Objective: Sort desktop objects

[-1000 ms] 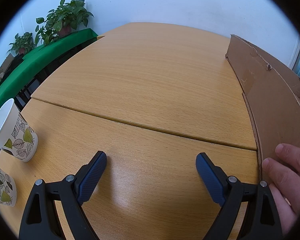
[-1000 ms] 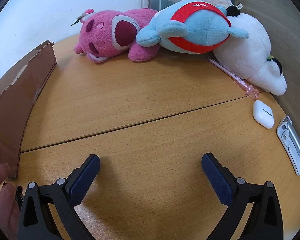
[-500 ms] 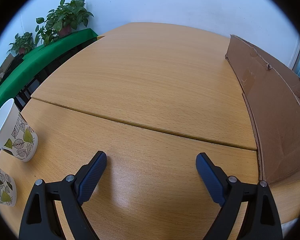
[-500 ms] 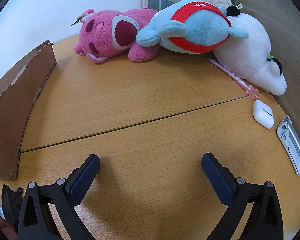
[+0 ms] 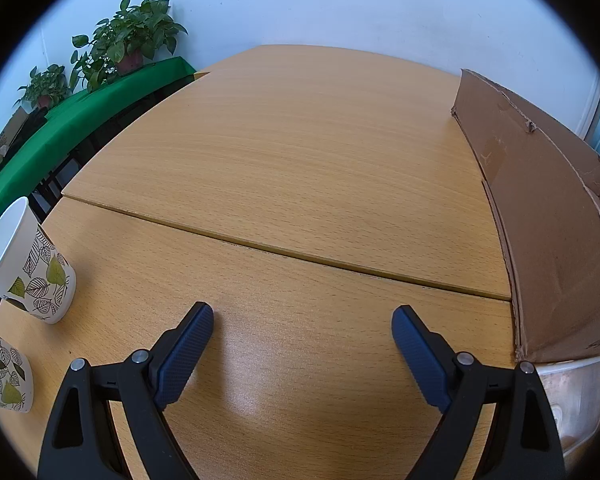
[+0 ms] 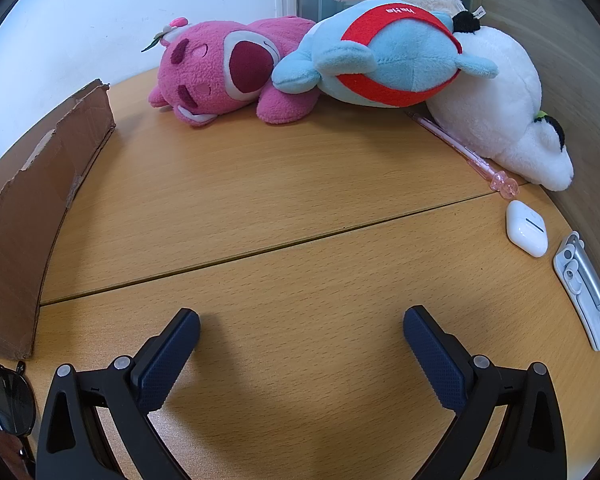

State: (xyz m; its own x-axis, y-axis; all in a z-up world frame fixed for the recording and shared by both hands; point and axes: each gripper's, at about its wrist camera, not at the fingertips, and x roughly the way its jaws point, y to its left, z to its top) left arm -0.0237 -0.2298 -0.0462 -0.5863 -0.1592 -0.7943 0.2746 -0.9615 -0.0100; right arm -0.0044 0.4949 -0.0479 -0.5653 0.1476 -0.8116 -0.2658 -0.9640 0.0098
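Your left gripper [image 5: 302,322] and right gripper [image 6: 301,324] hover spread wide, both empty. Red band on the blue plush toy [image 6: 384,60] reads "HaHa". Count: four plush toys against the far wall, two leaf-print paper cups [image 5: 30,264], one brown cardboard box [image 5: 548,216].

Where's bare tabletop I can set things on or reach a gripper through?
Two free patches: the wide stretch between the paper cups and the cardboard box, and the stretch between the box and the plush toys. Crowded: the right edge, with pink pen, earbud case and white stand; sunglasses lie near the box's corner.
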